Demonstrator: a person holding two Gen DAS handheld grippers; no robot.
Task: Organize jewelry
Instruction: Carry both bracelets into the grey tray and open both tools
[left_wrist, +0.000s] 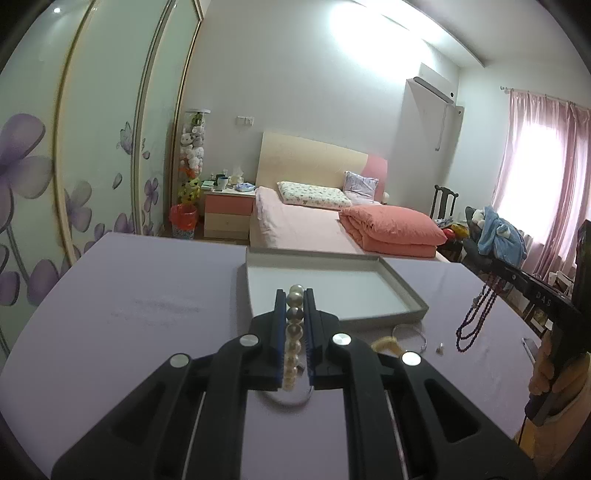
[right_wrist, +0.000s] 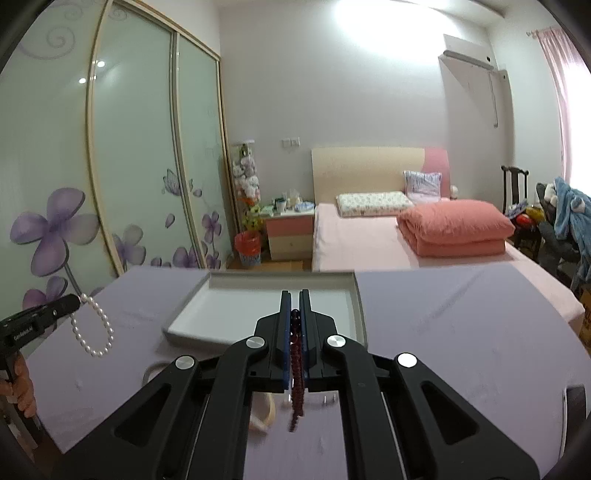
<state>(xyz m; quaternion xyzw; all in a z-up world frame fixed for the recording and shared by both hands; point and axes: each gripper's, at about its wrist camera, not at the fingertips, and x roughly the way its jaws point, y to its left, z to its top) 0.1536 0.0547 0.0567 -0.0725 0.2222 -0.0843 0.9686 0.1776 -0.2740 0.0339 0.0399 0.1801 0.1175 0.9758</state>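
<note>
We hold both pieces above the desk (left_wrist: 147, 295), with the grey tray (left_wrist: 402, 284) straight ahead of each tool. The left tool (left_wrist: 294, 295) is clenched on the pearl bracelet (left_wrist: 294, 332); the right tool (right_wrist: 295, 295) is clenched on the dark bead necklace (right_wrist: 296, 387), which hangs lengthwise below its fingers. Neither tool is clearly nearer the tray.

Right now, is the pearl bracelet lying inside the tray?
No, the pearl bracelet hangs from the left gripper, beside the gray tray.

A home bedroom: a pink-sheeted bed (right_wrist: 369, 236) mid-frame, a nightstand (right_wrist: 290, 236) beside it, a flower-printed sliding wardrobe (right_wrist: 129, 166) at left.
</note>
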